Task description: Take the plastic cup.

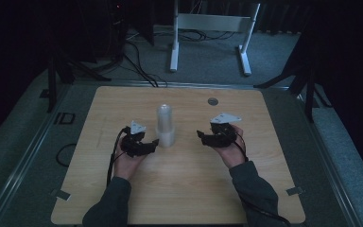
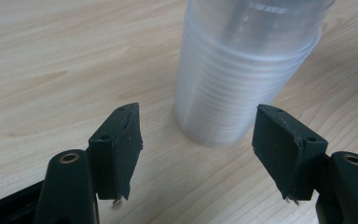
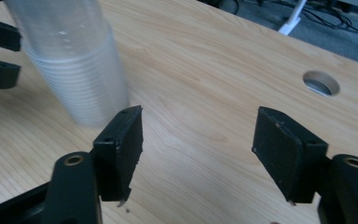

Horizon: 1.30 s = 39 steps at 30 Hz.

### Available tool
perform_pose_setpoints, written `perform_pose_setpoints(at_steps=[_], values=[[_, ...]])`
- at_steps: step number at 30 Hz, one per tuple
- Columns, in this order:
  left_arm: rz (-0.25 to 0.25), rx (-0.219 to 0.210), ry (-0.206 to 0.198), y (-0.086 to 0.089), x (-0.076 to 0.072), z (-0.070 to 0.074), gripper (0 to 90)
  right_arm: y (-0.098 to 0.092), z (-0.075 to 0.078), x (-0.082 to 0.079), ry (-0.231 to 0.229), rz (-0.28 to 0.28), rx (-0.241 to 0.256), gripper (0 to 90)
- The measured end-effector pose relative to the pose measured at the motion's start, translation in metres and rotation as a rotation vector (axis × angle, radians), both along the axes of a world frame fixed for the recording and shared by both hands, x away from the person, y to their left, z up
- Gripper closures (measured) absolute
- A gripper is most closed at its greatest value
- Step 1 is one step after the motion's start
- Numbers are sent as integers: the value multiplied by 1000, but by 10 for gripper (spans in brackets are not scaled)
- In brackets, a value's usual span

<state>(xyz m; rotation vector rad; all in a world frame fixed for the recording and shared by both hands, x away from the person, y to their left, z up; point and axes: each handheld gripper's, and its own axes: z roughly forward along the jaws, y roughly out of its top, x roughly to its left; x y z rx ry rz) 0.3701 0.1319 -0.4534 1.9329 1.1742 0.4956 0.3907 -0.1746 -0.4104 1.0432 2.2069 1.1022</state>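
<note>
- The tall stack of clear plastic cups (image 1: 165,126) stands upright near the middle of the light wooden table (image 1: 179,189).
- The left gripper (image 2: 196,135), jaws spread, sits just beside the stack, not yet gripping.
- The right gripper (image 3: 198,140), also released, waits farther off.
- Judging by this, nothing is separated; grasping and lifting remain.

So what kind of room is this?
Probably a lab or test room for recording. A wooden table stands on grey carpet, with cables trailing on the floor, a white stand behind it, and dark surroundings.
</note>
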Motion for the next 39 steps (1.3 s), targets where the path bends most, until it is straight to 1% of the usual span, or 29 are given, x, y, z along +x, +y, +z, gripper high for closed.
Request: perform_pose_setpoints(at_steps=[1, 2, 4, 5, 10, 11, 14, 15, 16, 20, 23, 25, 28, 29, 33, 37, 39], values=[[0, 0, 0, 0, 0, 0, 327, 0, 0, 0, 0, 0, 0, 340], [-10, -4, -14, -1, 0, 1, 327, 2, 2, 0, -4, 8, 2, 345], [-13, 1, -21, -2, 0, 2, 327, 8, 6, 0, -13, 27, 3, 349], [-17, 2, -20, -3, 0, 2, 327, 11, 8, 1, -17, 35, 2, 348], [-28, 9, -29, -8, 2, 5, 327, 14, 11, 1, -18, 40, 4, 346], [-30, 9, -30, -8, 3, 5, 327, 18, 16, 3, -25, 49, 8, 345], [-23, -5, -35, -7, 3, 6, 325, 22, 22, 4, -29, 62, 13, 345], [-23, -13, -38, -7, 4, 6, 307, 23, 24, 5, -30, 71, 17, 346], [-26, -17, -40, -7, 4, 6, 292, 24, 26, 5, -30, 79, 22, 346], [-40, -28, -47, -9, 4, 5, 283, 31, 35, 6, -40, 100, 25, 346], [-48, -28, -51, -10, 4, 5, 275, 37, 42, 6, -51, 118, 31, 345], [-53, -28, -51, -11, 5, 4, 275, 40, 45, 6, -54, 127, 33, 329], [-60, -30, -52, -11, 4, 4, 268, 43, 48, 6, -56, 135, 36, 311], [-55, -29, -56, -11, 4, 4, 258, 46, 52, 7, -56, 140, 44, 298], [-57, -37, -59, -12, 5, 4, 246, 51, 56, 7, -53, 159, 53, 272], [-58, -24, -66, -15, 5, 2, 176, 59, 57, 11, -42, 175, 61, 257], [-65, -28, -65, -16, 6, 1, 167, 63, 57, 13, -35, 180, 65, 255]])
